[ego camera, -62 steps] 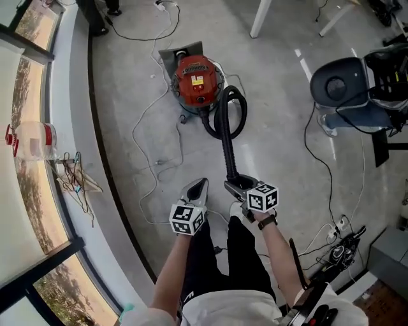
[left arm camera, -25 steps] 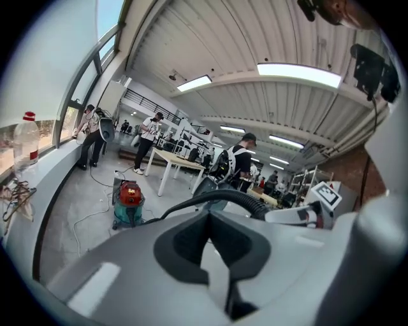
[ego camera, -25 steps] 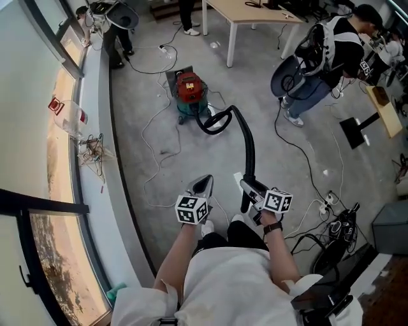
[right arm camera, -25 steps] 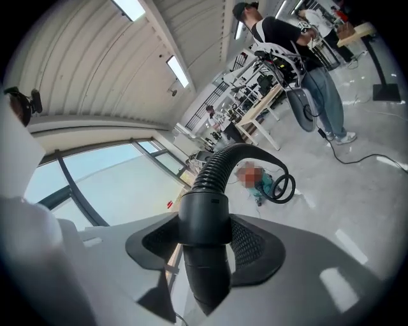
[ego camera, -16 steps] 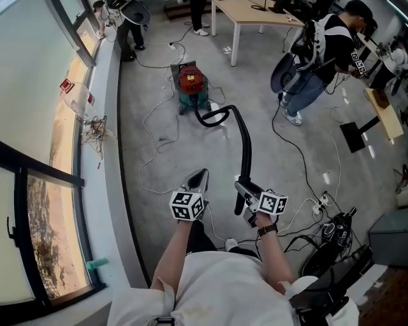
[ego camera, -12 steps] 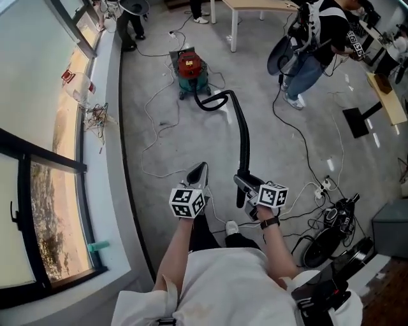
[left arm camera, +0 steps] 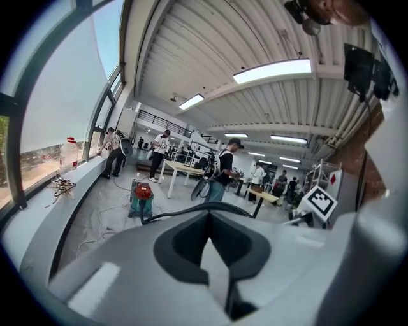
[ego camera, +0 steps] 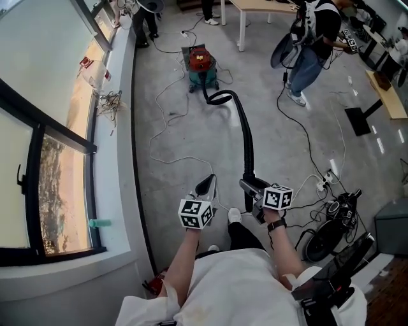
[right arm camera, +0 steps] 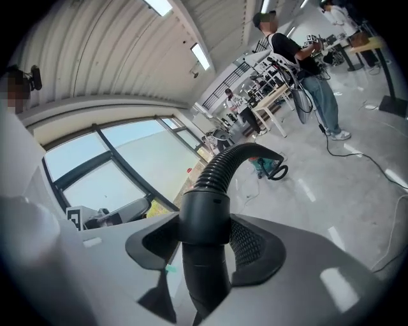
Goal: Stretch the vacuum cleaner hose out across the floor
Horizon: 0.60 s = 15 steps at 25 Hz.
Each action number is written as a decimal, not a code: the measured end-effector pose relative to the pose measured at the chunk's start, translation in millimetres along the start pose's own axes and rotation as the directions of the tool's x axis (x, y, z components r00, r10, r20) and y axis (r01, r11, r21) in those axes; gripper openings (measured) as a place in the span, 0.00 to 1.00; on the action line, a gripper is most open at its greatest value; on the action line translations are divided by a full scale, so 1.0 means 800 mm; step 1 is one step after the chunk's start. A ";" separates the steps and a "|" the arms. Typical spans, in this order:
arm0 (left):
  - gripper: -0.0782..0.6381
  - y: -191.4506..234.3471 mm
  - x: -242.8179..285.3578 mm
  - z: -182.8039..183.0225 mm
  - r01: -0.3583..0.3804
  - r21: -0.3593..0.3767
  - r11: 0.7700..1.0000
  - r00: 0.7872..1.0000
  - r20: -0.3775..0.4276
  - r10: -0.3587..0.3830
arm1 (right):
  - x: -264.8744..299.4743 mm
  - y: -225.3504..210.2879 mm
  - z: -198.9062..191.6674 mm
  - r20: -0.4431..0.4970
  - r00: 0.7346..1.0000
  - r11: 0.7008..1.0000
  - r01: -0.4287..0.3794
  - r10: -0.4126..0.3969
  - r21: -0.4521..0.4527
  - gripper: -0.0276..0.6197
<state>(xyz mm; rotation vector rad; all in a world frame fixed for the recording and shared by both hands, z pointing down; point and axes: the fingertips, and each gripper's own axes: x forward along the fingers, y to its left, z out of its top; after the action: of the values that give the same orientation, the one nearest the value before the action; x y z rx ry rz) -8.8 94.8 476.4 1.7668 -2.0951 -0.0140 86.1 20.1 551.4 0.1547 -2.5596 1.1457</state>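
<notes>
Nearest the person, far down the floor from the vacuum cleaner (ego camera: 199, 62), the right gripper (right arm camera: 205, 245) is clenched on the smooth black end cuff (right arm camera: 204, 219) of the hose (ego camera: 247, 143). The cuff stands upright between its jaws with the pads pressed against both sides. The left gripper (left arm camera: 213, 255) is just beside it, on the side toward the window ledge (ego camera: 118, 165). Its jaws are drawn together with nothing between them, and it touches nothing.

From the cuff the ribbed black hose arches up and runs in a nearly straight line over the concrete floor (ego camera: 191, 127) toward the vacuum cleaner. It then bends into a short curve lying just in front of the machine. A thin white cable (ego camera: 167, 159) winds loosely over the floor between the hose and the ledge.

The red-topped vacuum cleaner sits upright on its teal base. Off to its right in the head view stands a person (ego camera: 312, 38), near a pale bench (ego camera: 261, 5).
</notes>
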 end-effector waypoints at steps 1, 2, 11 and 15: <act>0.11 -0.006 -0.020 -0.009 0.008 0.001 1.000 1.000 0.007 -0.008 | -0.009 0.010 -0.017 -0.001 1.000 1.000 0.007 -0.007 -0.015 0.40; 0.11 -0.010 -0.041 -0.018 0.014 0.000 1.000 1.000 0.014 -0.014 | -0.017 0.021 -0.034 -0.004 1.000 0.999 0.016 -0.016 -0.031 0.40; 0.11 -0.016 -0.237 -0.104 0.001 -0.091 0.996 1.000 0.001 -0.001 | -0.103 0.126 -0.199 0.017 0.998 0.997 0.062 -0.063 0.051 0.40; 0.11 -0.028 -0.282 -0.117 -0.003 -0.116 0.993 1.000 0.009 0.004 | -0.145 0.153 -0.227 0.047 0.997 0.996 0.065 -0.067 0.054 0.40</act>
<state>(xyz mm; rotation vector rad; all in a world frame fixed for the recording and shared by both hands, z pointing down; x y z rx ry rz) 68.8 327.5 490.9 1.6972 -2.0604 -0.1409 213.2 232.6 538.2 0.2804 -2.5474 1.1984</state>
